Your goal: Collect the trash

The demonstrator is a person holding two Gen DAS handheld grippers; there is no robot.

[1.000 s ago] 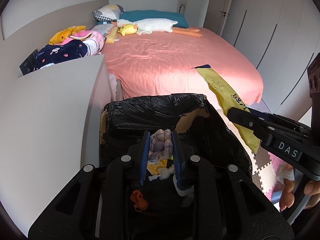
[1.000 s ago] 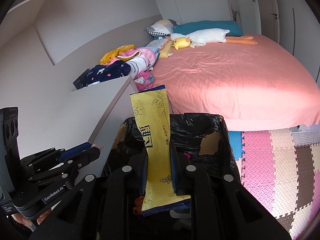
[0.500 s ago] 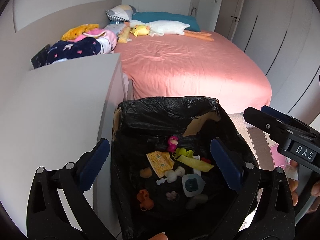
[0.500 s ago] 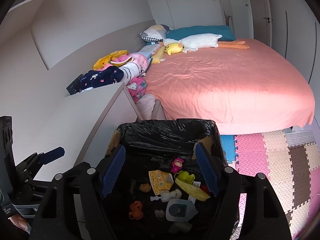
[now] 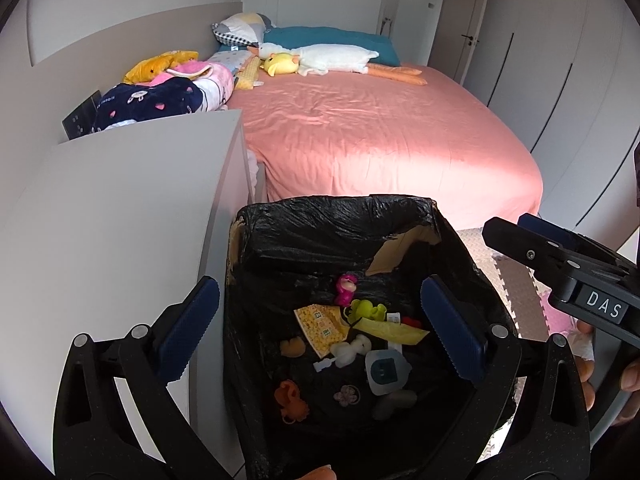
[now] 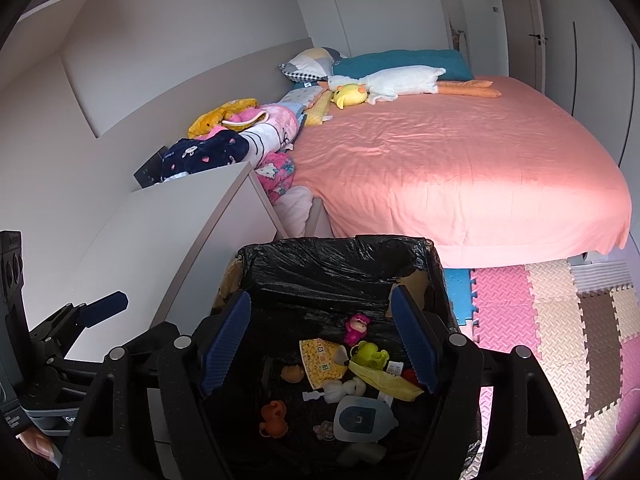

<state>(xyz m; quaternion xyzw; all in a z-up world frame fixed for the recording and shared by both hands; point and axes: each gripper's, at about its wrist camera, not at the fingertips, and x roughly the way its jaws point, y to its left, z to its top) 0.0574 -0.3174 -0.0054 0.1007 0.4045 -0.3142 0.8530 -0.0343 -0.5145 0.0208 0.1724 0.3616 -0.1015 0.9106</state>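
Taking the bin (image 5: 340, 216) as my landmark, I see the white cabinet (image 5: 120, 216) just beside its left wall, and I hold my left gripper (image 5: 320, 330) above its mouth, jaws spread wide and empty. Down in the black liner lies the trash (a yellow wrapper (image 5: 390, 330), a pink figure (image 5: 346, 288), an orange toy (image 5: 290, 398)). My right gripper (image 6: 320, 346) hangs released above the bin too, with the pink bed (image 6: 460, 168) beyond it.

Left claw (image 5: 320, 332) hangs tilted downward, jaws spread wide, nothing between its blue pads. Right claw (image 6: 320, 340) points down beside it, jaws parted and empty, fingers (image 5: 630, 376) wrapping its handle.
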